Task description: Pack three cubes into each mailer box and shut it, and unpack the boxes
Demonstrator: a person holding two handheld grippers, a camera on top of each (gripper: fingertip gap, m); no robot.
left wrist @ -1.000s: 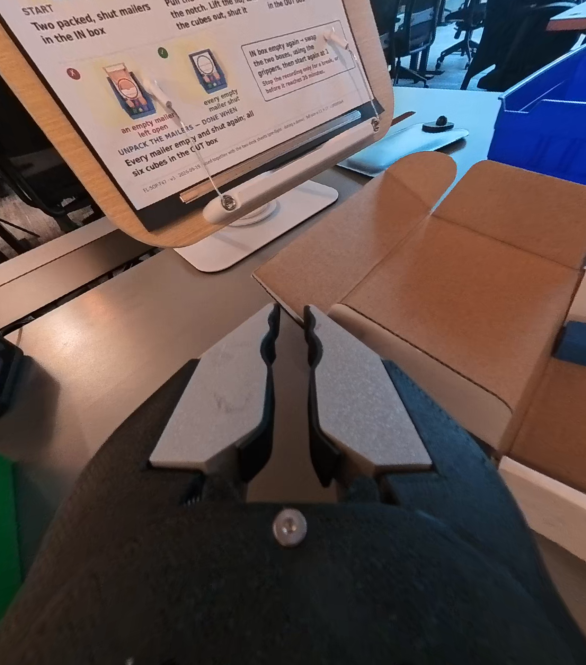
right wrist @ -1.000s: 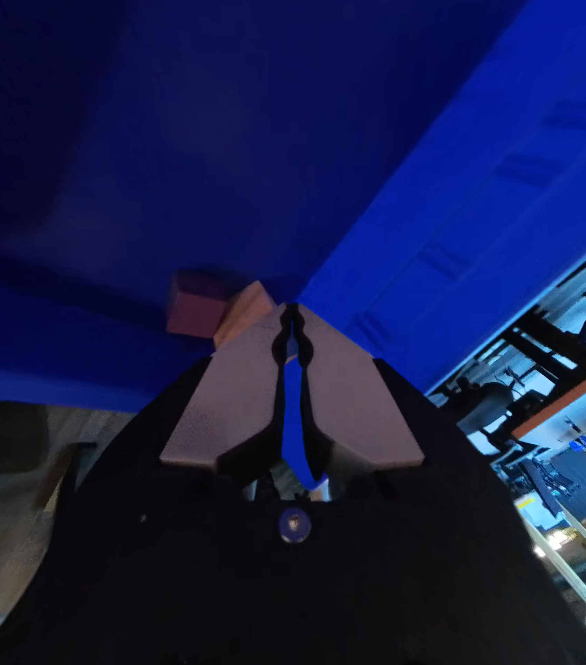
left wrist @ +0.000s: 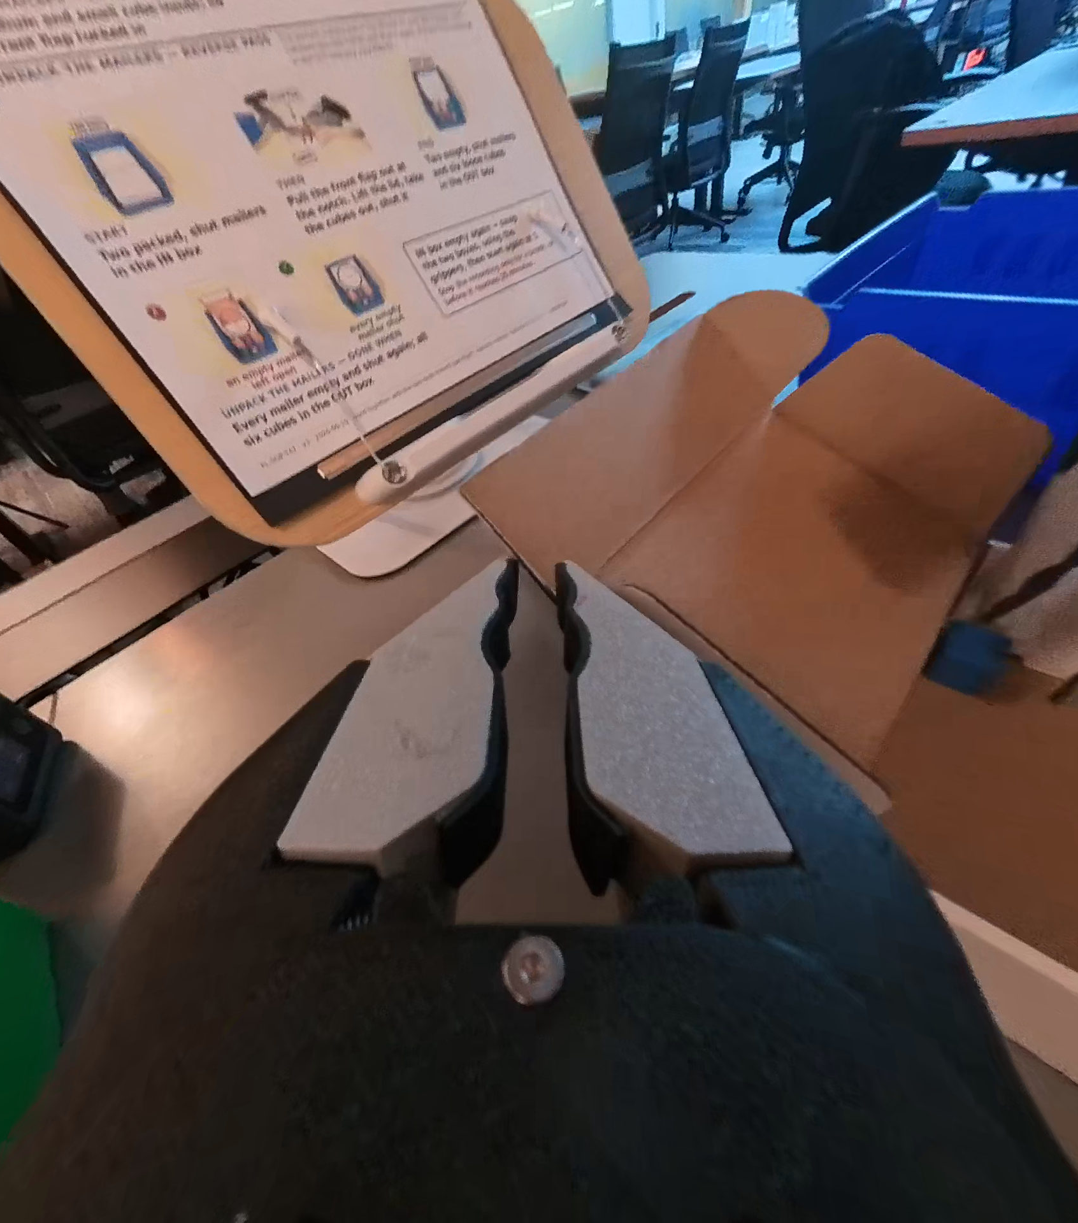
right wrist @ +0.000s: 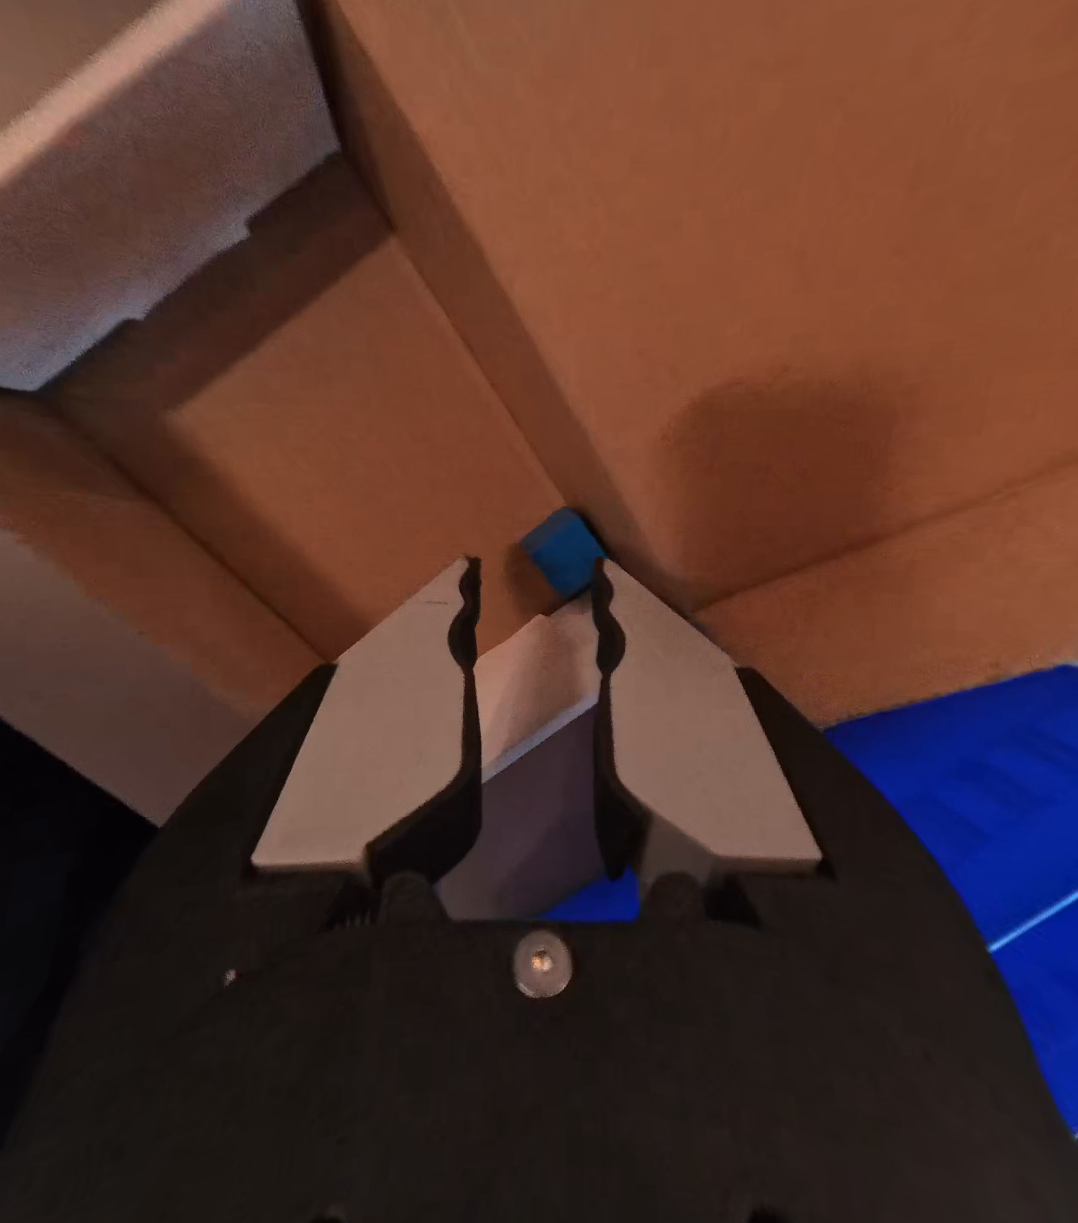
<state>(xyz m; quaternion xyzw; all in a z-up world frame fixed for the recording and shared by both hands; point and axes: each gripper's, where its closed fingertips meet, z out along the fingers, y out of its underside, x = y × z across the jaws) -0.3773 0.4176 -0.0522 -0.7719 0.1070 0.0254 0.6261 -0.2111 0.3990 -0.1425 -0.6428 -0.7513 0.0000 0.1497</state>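
My left gripper sits at the centre of the frame, its jaws a narrow gap apart with nothing between them, the tips just at the near corner of the open mailer box. The box lid stands raised toward the upper right, brown inside. A small blue cube shows at the right edge, beside the lid's hinge, blurred. A blue bin lies beyond in the upper right. An instruction sheet on a stand fills the upper left, over the grey table
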